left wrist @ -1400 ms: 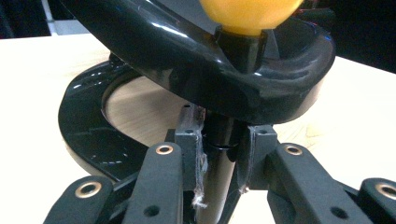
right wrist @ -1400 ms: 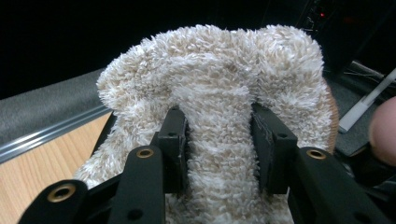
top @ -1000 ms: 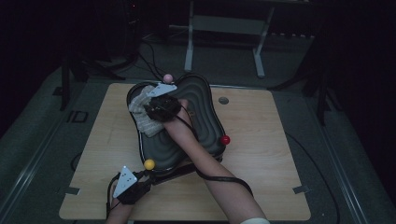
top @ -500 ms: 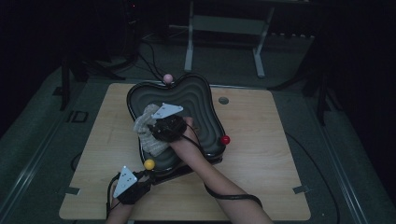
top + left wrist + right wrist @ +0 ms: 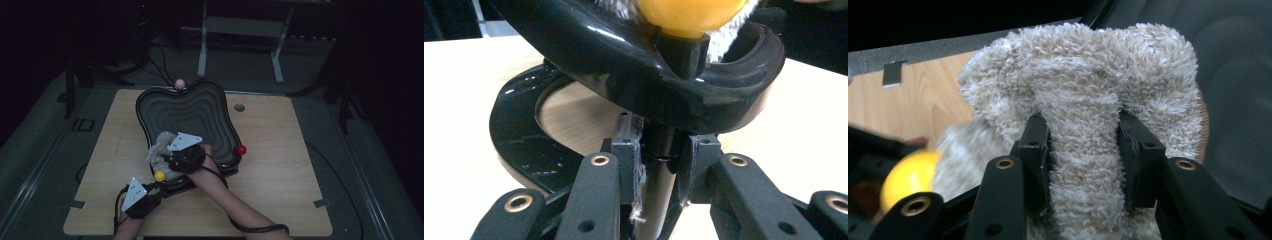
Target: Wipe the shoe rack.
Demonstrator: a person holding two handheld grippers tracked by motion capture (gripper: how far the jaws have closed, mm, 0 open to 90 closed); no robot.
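Wiping step: right tongs (image 5: 165,159) clamped on cloth (image 5: 1083,130) inside tray (image 5: 200,112); left tongs (image 5: 659,172) clamped on tray's post (image 5: 659,150). Next: sweep cloth farther across ridges.

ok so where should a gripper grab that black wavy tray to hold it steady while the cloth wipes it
Grip the thin post under the black tray, coming in level from the near table edge: it is slim enough for the jaws, the rim is not. The left gripper clamps there.

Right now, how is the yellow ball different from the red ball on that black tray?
The yellow ball sits at the tray's near edge, beside the fluffy cloth; the red ball sits on the right edge, alone. The left tool grips the post under the yellow ball. Both are small, round and on the rim.
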